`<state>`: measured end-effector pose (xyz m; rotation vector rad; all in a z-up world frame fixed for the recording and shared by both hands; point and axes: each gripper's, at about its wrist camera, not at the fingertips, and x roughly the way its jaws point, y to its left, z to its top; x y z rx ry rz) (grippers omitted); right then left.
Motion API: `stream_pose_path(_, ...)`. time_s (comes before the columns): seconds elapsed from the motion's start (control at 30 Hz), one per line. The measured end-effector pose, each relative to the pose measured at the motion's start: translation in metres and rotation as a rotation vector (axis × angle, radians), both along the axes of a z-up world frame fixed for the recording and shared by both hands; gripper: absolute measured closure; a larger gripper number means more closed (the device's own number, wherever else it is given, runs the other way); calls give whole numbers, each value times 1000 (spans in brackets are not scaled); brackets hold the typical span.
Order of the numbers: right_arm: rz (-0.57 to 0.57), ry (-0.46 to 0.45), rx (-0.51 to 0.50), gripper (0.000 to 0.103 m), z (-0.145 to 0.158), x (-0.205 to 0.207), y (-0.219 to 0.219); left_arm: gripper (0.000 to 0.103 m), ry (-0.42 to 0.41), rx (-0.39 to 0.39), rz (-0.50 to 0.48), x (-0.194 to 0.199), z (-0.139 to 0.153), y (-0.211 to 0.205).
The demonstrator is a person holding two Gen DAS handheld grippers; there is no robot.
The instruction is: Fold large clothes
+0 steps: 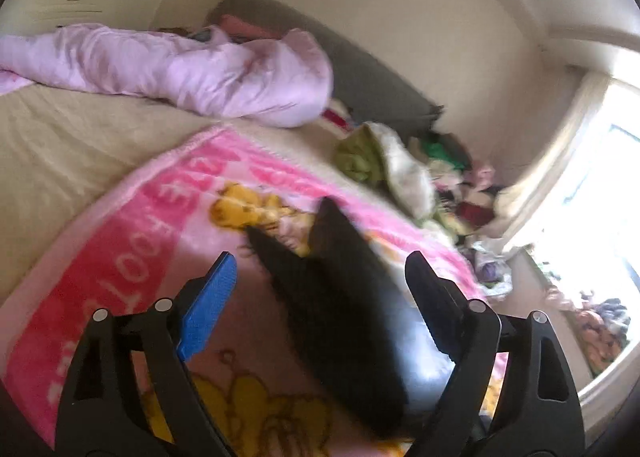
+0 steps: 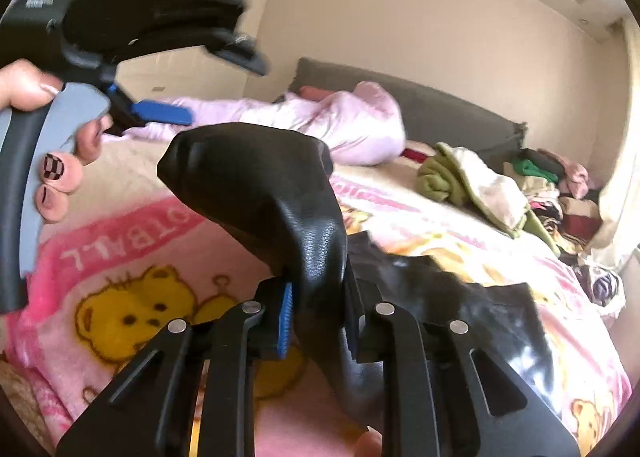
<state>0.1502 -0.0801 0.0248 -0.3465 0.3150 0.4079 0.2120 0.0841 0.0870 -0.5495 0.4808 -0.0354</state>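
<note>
A black leather-like garment (image 2: 280, 193) lies partly on the pink bear blanket (image 2: 132, 257) on the bed. My right gripper (image 2: 316, 317) is shut on a fold of it and holds that part up off the blanket. The rest of it trails flat to the right. In the left wrist view the garment (image 1: 340, 297) hangs blurred between the fingers of my left gripper (image 1: 320, 269), which is open and empty above the blanket (image 1: 132, 241). The left gripper also shows in the right wrist view (image 2: 160, 113) at upper left, held in a hand.
A rolled pink duvet (image 1: 180, 69) lies along the grey headboard (image 1: 360, 69). A green and cream garment (image 2: 472, 177) and a heap of mixed clothes (image 2: 560, 193) sit at the bed's far right corner. A bright window (image 1: 600, 197) is to the right.
</note>
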Motion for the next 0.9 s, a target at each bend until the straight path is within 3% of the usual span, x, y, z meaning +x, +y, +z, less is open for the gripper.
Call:
stream_pose_path(0.13,-56,-11,119,85,16,-4,-38,25,118,-72,17,16,-27,-4)
stream_pose_path(0.27,-133,-20,244,85,25,-5,-86,25,213,-70,-88,35,-54,-40)
stream_pose_path(0.37,-199,-17,342,85,26,-12,-123,25,228,-81,-183,48,-66,-76)
stream_pose_path(0.5,-252,19,456,85,22,-14,-167,25,189,-63,-248,60,-62,-120)
stream_pose_path(0.7,-318,175,689,85,7,0,-244,23,189,-33,-346,88,-60,-183)
stream_pose_path(0.8,-363,338,797,83,-18,12,-282,19,259,16,-414,98,-80,-221)
stream_pose_path(0.87,-327,453,833,79,-33,18,-296,15,264,141,-396,96,-91,-243)
stream_pose_path(0.9,-301,512,845,57,-38,22,-301,14,264,187,-373,95,-94,-248)
